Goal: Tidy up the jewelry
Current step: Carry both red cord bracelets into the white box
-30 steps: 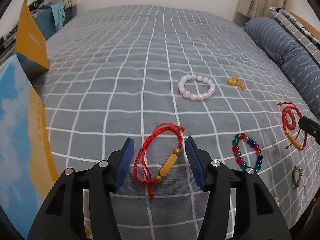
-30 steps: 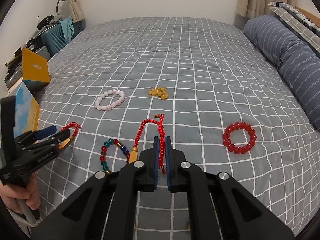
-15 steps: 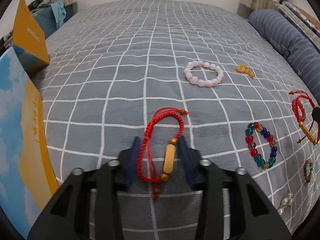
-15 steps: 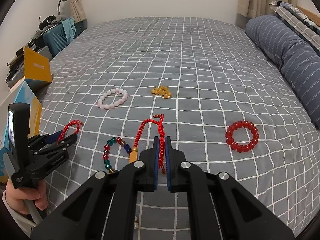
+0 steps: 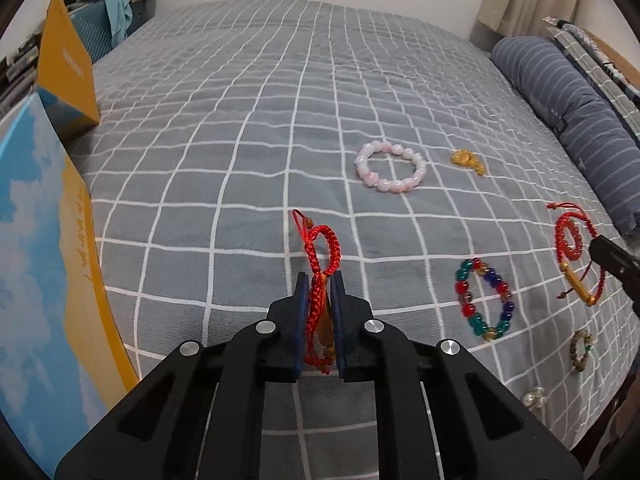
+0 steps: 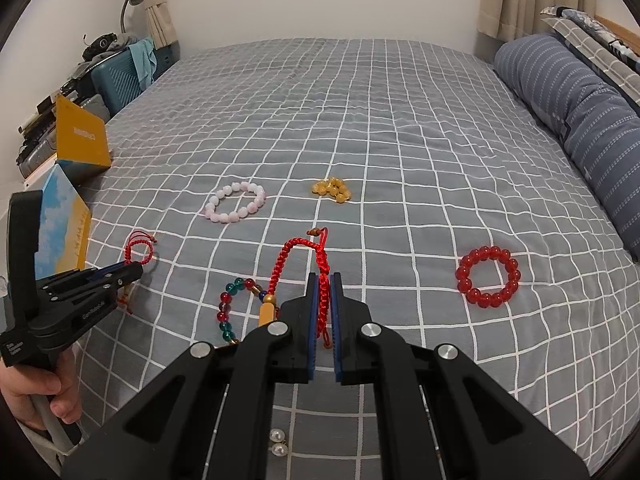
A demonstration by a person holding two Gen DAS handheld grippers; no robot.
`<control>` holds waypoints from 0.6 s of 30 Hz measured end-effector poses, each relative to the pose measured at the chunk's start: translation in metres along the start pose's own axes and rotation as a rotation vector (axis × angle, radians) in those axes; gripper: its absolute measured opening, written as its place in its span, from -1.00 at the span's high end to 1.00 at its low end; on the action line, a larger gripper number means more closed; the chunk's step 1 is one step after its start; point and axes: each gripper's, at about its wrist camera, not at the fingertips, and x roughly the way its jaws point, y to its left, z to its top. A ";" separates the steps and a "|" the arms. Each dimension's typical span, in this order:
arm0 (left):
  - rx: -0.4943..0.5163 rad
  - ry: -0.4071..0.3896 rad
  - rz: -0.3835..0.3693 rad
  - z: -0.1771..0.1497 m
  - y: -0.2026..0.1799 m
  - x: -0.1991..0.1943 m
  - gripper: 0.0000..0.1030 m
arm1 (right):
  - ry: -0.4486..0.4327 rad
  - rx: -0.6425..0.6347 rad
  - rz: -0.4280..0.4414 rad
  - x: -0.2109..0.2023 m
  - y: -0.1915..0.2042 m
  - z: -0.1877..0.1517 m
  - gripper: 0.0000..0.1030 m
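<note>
My left gripper (image 5: pixel 319 280) has its jaws pinched right down on a red cord bracelet (image 5: pixel 320 256), the braided strands and the amber tube bead squeezed flat between the blue pads, with a loop of cord standing up just past the tips over the grey checked bed (image 5: pixel 240 120). From the right wrist view I see that same gripper low at the left edge, with a hand (image 6: pixel 36 392) wrapped round its handle, and the loop poking out beyond its tips. My right gripper (image 6: pixel 324 280) is clamped too, jaws nearly together on a second red cord bracelet (image 6: pixel 296 256); one braided strand runs down between the pads while the rest arcs out left to a gold bead and amber tube beside the finger. Just left of that lies a multicoloured bead bracelet (image 6: pixel 232 308), loose on the bed and partly hidden by my right gripper. Further up sit a pink bead bracelet (image 6: pixel 236 204) and a small yellow bead cluster (image 6: pixel 332 190), well apart from both jaws. A red bead bracelet (image 6: pixel 488 276) rests off to the right, untouched. Two pearl earrings (image 6: pixel 278 442) lie close under my right gripper. A yellow box (image 6: pixel 80 140) stands at the bed's left edge.
</note>
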 end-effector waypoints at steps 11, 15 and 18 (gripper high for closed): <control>0.042 -0.069 -0.005 0.012 -0.013 -0.043 0.80 | -0.025 -0.002 0.015 -0.010 0.008 0.007 0.90; 0.050 -0.098 -0.004 0.017 -0.013 -0.061 0.80 | -0.038 -0.009 0.025 -0.015 0.015 0.013 0.90; 0.054 -0.115 0.004 0.020 -0.010 -0.073 0.80 | -0.051 -0.015 0.035 -0.018 0.022 0.018 0.90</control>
